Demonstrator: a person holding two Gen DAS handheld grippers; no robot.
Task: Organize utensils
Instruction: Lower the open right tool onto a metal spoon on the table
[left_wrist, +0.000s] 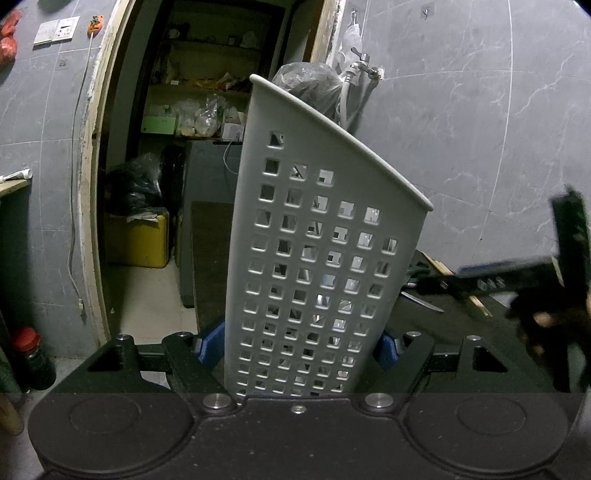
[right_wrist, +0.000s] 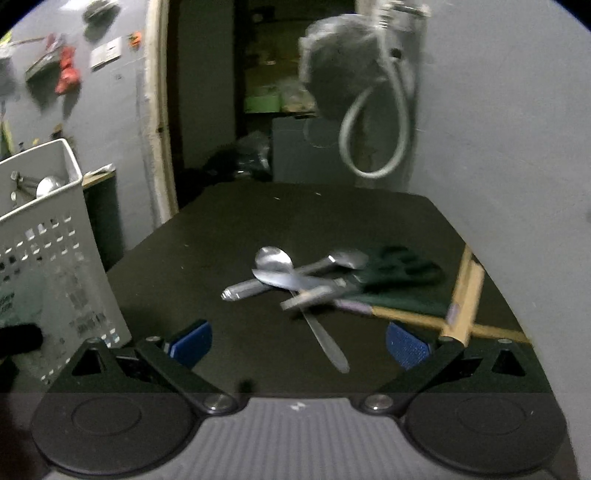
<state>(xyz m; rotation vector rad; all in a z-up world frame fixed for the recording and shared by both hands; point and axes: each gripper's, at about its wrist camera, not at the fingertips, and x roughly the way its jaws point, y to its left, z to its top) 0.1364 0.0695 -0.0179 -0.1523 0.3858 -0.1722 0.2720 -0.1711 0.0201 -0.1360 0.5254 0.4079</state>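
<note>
Blue pads of our left gripper (left_wrist: 301, 349) clamp the base of the perforated grey holder (left_wrist: 314, 258) from both sides, keeping it tilted above the table. Our right gripper (right_wrist: 297, 341) stands wide open with nothing between its pads, aimed down at the black tabletop (right_wrist: 221, 240). Just ahead of it lies the utensil pile (right_wrist: 295, 280): spoons and a knife crossed over one another, partly resting on a dark green cloth (right_wrist: 399, 269), with wooden chopsticks (right_wrist: 465, 295) beside them. A few utensils already sit inside the holder.

Risks, in our judgement:
- Crossed handles: closing on one piece may drag or flick its neighbours.
- Smooth metal may slip from the pads.
- The cloth may snag and lift with a utensil.
- The tilted holder may shed its contents if the clamp shifts.
</note>
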